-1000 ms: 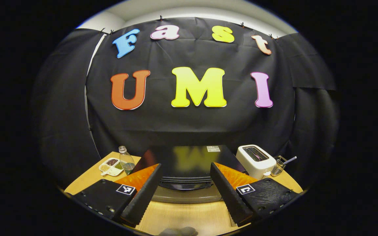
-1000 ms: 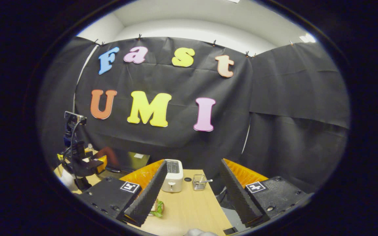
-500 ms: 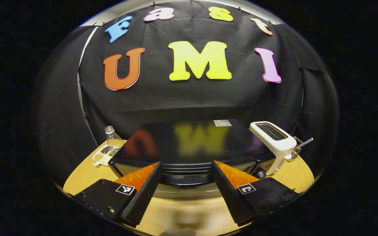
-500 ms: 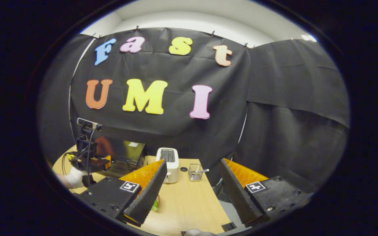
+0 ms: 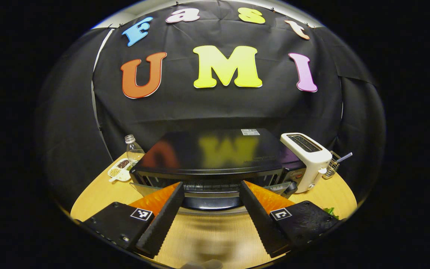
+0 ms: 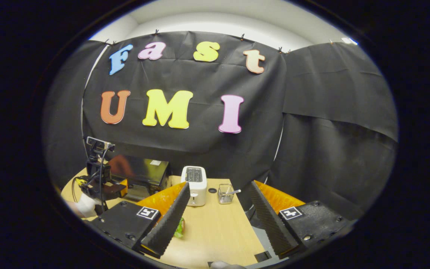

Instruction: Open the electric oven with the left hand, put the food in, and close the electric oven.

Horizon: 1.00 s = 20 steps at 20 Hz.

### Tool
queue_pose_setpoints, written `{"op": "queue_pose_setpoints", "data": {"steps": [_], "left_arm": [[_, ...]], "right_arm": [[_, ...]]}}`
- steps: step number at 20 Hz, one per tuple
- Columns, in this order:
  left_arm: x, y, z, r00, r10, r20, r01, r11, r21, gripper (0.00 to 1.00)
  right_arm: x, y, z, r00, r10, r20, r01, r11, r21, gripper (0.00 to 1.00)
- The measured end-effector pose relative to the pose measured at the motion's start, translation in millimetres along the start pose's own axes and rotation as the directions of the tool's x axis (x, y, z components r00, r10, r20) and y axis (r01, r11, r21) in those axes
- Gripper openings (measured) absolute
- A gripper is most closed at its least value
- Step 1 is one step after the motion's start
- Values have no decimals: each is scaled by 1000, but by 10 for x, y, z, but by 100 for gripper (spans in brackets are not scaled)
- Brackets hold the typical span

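Your left tongs [image 5: 209, 200], spread wide and empty, face the black box-shaped electric oven [image 5: 215, 157]; its curved door handle [image 5: 211, 202] lies crosswise just ahead between them (right tongs [image 6: 218, 209] also spread, farther from it).

The left claw [image 5: 209, 194] has closed in on the oven [image 5: 215, 158] front.

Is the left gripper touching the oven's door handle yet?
Cannot tell. In the left gripper view the left gripper is open with the oven handle between its fingers, but no clear contact or gap shows.
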<state>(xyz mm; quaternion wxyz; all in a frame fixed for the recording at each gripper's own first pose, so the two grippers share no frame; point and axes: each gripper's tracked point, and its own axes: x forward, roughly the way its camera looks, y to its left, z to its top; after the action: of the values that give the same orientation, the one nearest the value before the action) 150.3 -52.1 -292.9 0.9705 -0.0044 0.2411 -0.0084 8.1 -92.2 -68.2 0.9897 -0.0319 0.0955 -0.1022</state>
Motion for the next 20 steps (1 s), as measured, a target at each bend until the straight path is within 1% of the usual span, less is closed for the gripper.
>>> {"op": "queue_pose_setpoints", "data": {"steps": [3, 4, 5, 6, 7, 8, 10, 11, 12, 14, 16, 20], "left_arm": [[-146, -4, -143, 1000, -3, -11, 3, 1000, 2, 99], [-188, -12, -191, 1000, -2, -17, 2, 1000, 1, 99], [-220, -3, -254, 1000, 1, -30, -1, 1000, -1, 99], [-243, -5, -316, 999, 2, -40, -2, 1000, -3, 99], [-325, -18, -346, 999, 4, -37, -4, 1000, -1, 99], [-357, -14, -418, 999, 5, -49, -5, 1000, 2, 99], [-413, -22, -521, 998, 6, -65, -6, 1000, 0, 99], [-452, -26, -582, 997, 6, -72, -6, 1000, -2, 100], [-482, -37, -657, 996, 7, -87, -8, 1000, -7, 99], [-541, -45, -778, 995, 10, -97, -11, 1000, -7, 99], [-584, -56, -908, 993, 12, -115, -14, 1000, -9, 99], [-650, -87, -1156, 985, 2, -174, -12, 998, -56, 98]], "right_arm": [[-65, 17, -66, 1000, 12, -5, -12, 1000, 3, 100], [-90, 12, -84, 1000, 14, -10, -14, 1000, 2, 95], [-112, 13, -113, 1000, 17, -12, -17, 1000, 3, 100], [-136, 8, -133, 1000, 20, -16, -20, 1000, 4, 96], [-155, 9, -161, 1000, 24, -21, -24, 1000, 4, 96], [-174, 6, -178, 999, 25, -24, -25, 1000, 4, 100], [-207, -10, -212, 999, 29, -28, -28, 1000, 5, 100], [-213, -13, -253, 999, 29, -30, -29, 1000, 7, 96], [-225, -16, -271, 999, 29, -35, -28, 1000, 10, 100], [-261, 15, -305, 998, 44, -44, -43, 999, 16, 100], [-273, -5, -347, 998, 43, -47, -43, 999, 9, 100], [-305, -32, -414, 997, 37, -63, -37, 999, -1, 100]]}}
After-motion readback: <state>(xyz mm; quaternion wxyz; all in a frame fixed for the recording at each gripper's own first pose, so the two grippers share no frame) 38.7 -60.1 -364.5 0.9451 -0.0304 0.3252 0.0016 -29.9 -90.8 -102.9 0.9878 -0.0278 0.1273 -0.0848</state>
